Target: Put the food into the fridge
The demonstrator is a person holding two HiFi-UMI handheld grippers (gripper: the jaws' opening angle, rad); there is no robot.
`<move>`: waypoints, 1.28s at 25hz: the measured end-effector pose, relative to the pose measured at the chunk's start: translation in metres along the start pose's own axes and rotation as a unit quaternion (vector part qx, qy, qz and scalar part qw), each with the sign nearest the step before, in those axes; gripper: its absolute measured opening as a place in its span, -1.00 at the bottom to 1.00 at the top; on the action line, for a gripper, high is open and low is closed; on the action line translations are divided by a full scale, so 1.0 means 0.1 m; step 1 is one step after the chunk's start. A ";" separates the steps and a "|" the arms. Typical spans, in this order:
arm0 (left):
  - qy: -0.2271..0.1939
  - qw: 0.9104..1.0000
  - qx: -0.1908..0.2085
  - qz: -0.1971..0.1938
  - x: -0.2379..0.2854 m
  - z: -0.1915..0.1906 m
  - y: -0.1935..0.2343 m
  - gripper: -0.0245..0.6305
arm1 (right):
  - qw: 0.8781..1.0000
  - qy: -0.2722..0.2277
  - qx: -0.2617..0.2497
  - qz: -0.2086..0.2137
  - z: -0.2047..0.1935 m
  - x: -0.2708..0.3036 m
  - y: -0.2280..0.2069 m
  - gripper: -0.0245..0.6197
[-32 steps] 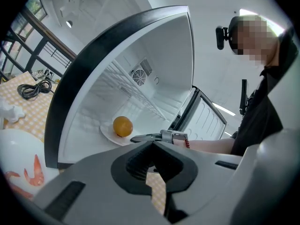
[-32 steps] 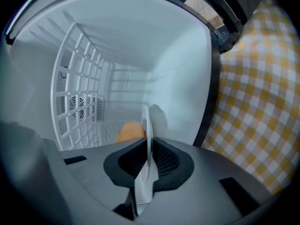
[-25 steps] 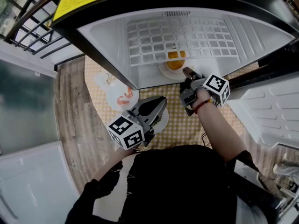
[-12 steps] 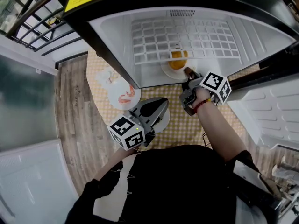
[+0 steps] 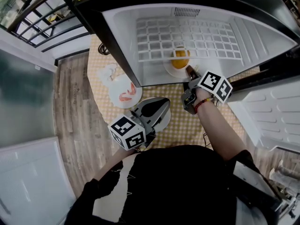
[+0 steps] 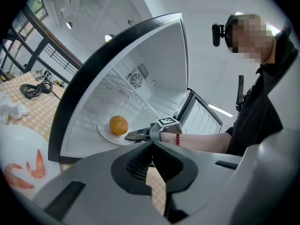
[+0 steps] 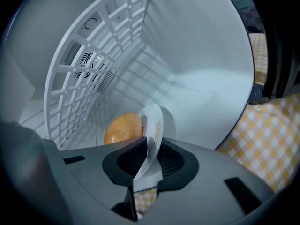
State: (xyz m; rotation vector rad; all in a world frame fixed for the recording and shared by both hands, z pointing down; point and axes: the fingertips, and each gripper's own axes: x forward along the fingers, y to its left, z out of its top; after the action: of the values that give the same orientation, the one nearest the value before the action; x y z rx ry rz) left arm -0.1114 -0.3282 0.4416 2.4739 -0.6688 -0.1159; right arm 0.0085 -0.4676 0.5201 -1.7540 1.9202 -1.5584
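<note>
An orange sits on a white plate on the floor of the open fridge. My right gripper reaches to that plate's near rim. In the right gripper view the plate rim stands between the jaws of the right gripper, with the orange behind it. The jaws have just been opening, and the pads look slightly apart from the rim. My left gripper is shut with nothing in it, hanging above the checked cloth. It looks level at the orange.
A second white plate with shrimps lies on the checked tablecloth left of the fridge, next to crumpled paper. A white wire rack lines the fridge's back. The fridge door stands open at the right. A black cable lies far left.
My right gripper has rolled at the plate's rim without shifting place. The left gripper and the plate with the orange have stayed put.
</note>
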 end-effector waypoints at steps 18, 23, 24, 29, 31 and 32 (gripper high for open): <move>-0.012 1.000 -0.008 0.007 -0.09 -0.03 0.00 -0.89 | 0.994 -0.020 -0.108 -0.020 0.01 0.00 0.04 -0.65; -0.013 1.000 -0.009 0.011 -0.13 -0.04 0.00 -0.89 | 0.990 -0.023 -0.139 -0.028 0.02 0.00 0.04 -0.61; -0.013 1.000 -0.008 0.012 -0.14 -0.04 0.01 -0.89 | 0.989 -0.023 -0.145 -0.029 0.02 0.00 0.04 -0.60; -0.014 1.000 -0.008 0.013 -0.16 -0.05 0.00 -0.89 | 0.984 -0.024 -0.174 -0.035 0.02 0.00 0.04 -0.57; -0.014 1.000 -0.008 0.013 -0.17 -0.04 0.00 -0.89 | 0.982 -0.024 -0.183 -0.035 0.02 0.00 0.04 -0.56; -0.014 1.000 -0.008 0.013 -0.17 -0.04 0.00 -0.89 | 0.981 -0.025 -0.188 -0.035 0.02 0.00 0.04 -0.55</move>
State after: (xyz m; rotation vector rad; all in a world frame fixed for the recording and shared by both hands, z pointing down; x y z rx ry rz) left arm -0.1253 -0.3175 0.4440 2.4510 -0.7084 -0.1450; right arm 0.0072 -0.4696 0.5167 -1.9965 2.2670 -1.2137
